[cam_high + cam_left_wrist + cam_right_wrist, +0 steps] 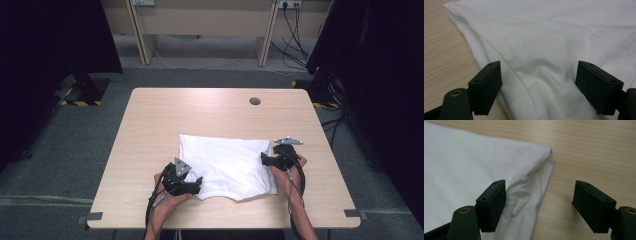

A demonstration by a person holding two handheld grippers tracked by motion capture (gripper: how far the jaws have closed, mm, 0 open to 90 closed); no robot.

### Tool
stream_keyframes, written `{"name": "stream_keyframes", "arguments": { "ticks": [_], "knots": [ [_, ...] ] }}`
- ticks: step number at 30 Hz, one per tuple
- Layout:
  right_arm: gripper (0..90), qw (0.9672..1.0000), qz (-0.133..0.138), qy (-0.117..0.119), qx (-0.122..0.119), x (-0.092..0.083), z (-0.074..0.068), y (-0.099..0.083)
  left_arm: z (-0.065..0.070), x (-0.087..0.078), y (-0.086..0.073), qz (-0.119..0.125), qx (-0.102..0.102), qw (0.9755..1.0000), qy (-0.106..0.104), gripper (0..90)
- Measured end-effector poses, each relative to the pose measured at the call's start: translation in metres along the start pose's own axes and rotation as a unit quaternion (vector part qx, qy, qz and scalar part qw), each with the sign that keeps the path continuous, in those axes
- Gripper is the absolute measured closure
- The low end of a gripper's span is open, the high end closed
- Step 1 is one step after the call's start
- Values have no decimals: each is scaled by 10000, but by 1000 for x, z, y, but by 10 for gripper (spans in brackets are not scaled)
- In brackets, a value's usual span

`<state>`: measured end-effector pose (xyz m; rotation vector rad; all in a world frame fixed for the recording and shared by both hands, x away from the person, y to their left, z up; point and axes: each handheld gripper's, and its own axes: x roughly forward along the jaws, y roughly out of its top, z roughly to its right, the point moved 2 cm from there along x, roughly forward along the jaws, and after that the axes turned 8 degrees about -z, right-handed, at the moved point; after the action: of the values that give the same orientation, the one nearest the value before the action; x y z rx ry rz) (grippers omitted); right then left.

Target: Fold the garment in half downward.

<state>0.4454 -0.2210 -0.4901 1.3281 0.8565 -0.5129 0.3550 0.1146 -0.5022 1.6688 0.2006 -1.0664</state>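
Observation:
A folded white cloth (225,165) lies on the near half of the wooden table (200,107). My left gripper (196,186) sits at the cloth's near left corner, open, its jaws spread over the wrinkled white cloth (544,50) without pinching it. At the cloth's right edge my right gripper (265,159) is open too. In the right gripper view the white cloth's (474,165) folded edge runs up between the jaws, one fingertip (492,203) over the fabric and the other over bare wood.
A round cable hole (255,101) sits near the table's far edge. Beyond the table stand a wooden desk (200,20) and loose cables (292,45). Black curtains (380,75) hang at both sides. Bare wood (599,152) lies right of the cloth.

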Motion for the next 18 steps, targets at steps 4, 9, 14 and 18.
{"name": "stream_keyframes", "arguments": {
  "ticks": [4, 9, 14, 18],
  "knots": [
    [271, 10000, -24, -71, -64, -1, 1, 0, 4, -1, -1, 68, 18, 9999, -90, 200],
    [267, 9996, 134, 17, -242, -14, -4, 4, 3, -6, 1, 205, -108, 9997, -72, 182],
    [233, 9960, 201, 548, -682, -23, -29, 2, -6, -17, -1, 316, -315, 9989, 136, 134],
    [153, 9904, 173, 911, -1029, -29, -47, -2, -18, -23, -9, 306, -665, 9970, 245, 80]
  ]
}}
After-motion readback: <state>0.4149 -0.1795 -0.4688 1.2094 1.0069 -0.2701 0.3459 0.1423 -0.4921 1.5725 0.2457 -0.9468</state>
